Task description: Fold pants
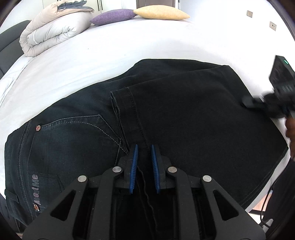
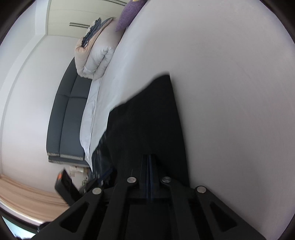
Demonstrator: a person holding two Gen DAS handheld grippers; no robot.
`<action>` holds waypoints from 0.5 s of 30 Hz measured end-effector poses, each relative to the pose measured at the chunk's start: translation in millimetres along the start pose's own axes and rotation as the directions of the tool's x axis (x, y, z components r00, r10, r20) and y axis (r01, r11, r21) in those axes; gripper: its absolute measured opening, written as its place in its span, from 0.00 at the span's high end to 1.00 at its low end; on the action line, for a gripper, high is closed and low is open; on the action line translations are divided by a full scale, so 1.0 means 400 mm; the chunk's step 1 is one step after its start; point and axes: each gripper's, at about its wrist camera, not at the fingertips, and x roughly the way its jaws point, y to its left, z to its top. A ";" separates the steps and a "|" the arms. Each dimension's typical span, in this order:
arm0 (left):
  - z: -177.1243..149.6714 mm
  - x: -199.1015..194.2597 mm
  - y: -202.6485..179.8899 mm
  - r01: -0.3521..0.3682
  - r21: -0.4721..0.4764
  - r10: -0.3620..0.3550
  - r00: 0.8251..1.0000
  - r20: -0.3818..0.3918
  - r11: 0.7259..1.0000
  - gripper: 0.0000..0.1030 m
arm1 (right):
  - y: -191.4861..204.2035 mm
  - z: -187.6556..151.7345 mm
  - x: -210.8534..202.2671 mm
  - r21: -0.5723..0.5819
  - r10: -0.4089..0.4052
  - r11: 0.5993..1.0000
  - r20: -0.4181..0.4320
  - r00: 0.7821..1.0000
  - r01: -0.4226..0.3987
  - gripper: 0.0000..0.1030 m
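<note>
Hovering parted, left tongs [image 1: 143, 153] over pants [image 1: 184, 114]; right tongs [image 2: 149, 158] rolled sideways, clenched

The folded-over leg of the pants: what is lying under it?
Under the folded leg lies the upper part of the pants, its back pocket showing at the left. The white bed sheet is beneath. Everything directly below the leg is covered.

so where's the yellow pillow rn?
Left wrist view, top centre: the yellow pillow lies at the far edge of the bed, its left end overlapping the purple pillow, far beyond the pants.
</note>
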 end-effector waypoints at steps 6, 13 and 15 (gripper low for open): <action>-0.007 -0.020 0.012 0.007 -0.007 -0.007 1.000 0.009 1.000 0.86 | 0.037 -0.136 -0.034 -0.028 -0.011 1.000 -0.036 0.999 0.010 0.99; -0.020 -0.015 0.024 0.017 -0.019 -0.016 1.000 0.022 1.000 0.86 | 0.057 -0.230 -0.031 -0.026 -0.049 0.998 -0.004 0.999 0.049 1.00; -0.022 -0.019 0.030 0.028 -0.029 -0.027 0.999 0.028 0.999 0.85 | 0.057 -0.223 -0.009 -0.017 -0.042 0.999 0.011 0.999 0.042 1.00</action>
